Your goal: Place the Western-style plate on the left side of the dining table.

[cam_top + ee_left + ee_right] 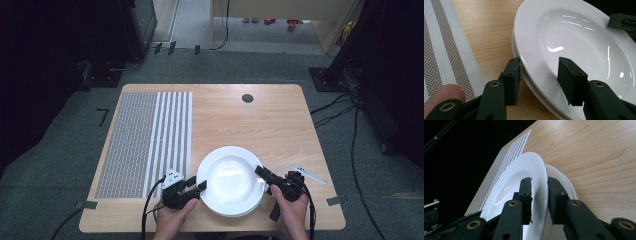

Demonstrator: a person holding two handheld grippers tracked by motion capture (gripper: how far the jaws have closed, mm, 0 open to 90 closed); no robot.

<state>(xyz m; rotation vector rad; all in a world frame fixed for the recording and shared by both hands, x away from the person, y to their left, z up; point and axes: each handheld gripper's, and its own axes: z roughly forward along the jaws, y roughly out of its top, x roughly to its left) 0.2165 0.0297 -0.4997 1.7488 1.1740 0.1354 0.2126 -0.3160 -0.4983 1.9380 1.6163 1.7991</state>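
We are looking at two stacked white plates sitting toward six o'clock on the wooden counter (260,125). The top plate (231,179) is tilting above the lower plate (567,185). Our right gripper (262,172) is clamping its fingers (526,195) on the top plate's rim at three o'clock. Our left gripper (198,184) is straddling the rim at nine o'clock, fingers (512,80) apart. A striped placemat (145,140) is lying at nine o'clock of the plates.

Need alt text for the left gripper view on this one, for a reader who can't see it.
Two black jaws of the left gripper straddle the near rim of the top white plate, which sits on a second plate on a wooden table. A striped placemat lies to the left, and a fingertip shows at bottom left.
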